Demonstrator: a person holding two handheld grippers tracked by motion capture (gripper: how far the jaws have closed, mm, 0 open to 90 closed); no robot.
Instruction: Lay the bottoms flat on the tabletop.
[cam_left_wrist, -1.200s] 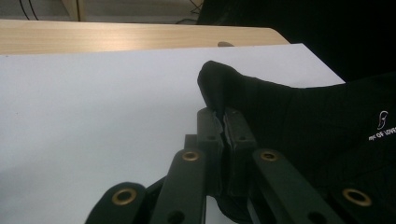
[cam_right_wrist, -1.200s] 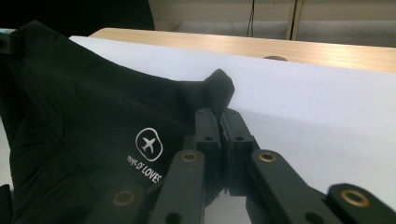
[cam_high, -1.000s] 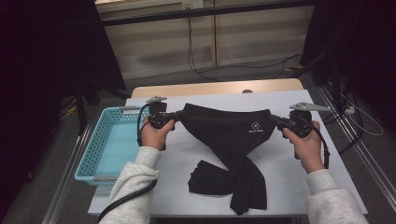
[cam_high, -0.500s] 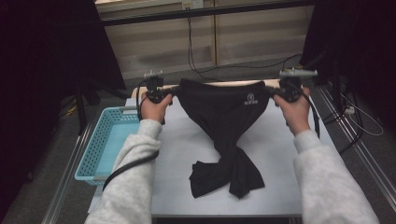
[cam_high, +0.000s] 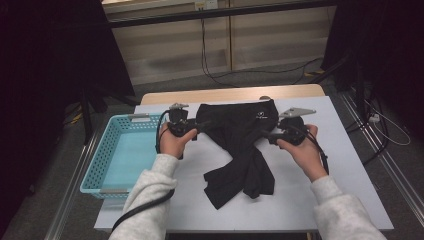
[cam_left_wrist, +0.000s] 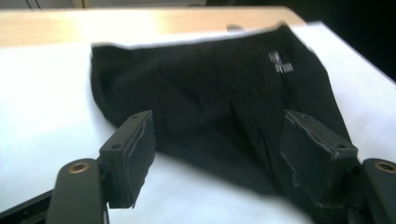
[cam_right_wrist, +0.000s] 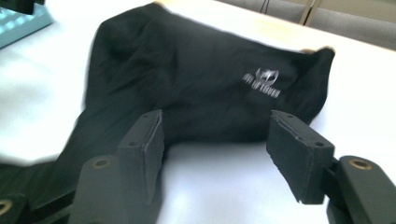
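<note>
A black garment (cam_high: 240, 145) with a small white logo (cam_high: 260, 116) lies on the white table (cam_high: 345, 170), waistband at the far side and legs bunched toward me. My left gripper (cam_high: 199, 129) is at the waistband's left corner. Its jaws have just been opening and now stand open (cam_left_wrist: 219, 135); the cloth (cam_left_wrist: 210, 98) lies on the table between and beyond them, unpressed. My right gripper (cam_high: 268, 134) is at the right side of the waist. Its jaws have also just been opening (cam_right_wrist: 215, 135), and they are apart in front of the cloth (cam_right_wrist: 196, 84) without gripping it.
A light blue plastic basket (cam_high: 100, 155) sits at the table's left edge; its corner (cam_right_wrist: 18, 23) appears in the right gripper view. A wooden strip (cam_high: 225, 95) runs along the far edge. Bare table lies to the right and in front.
Both grippers held the garment's waist stretched at the far edge; now they have let go and drawn back toward me and inward. The garment has settled onto the table.
</note>
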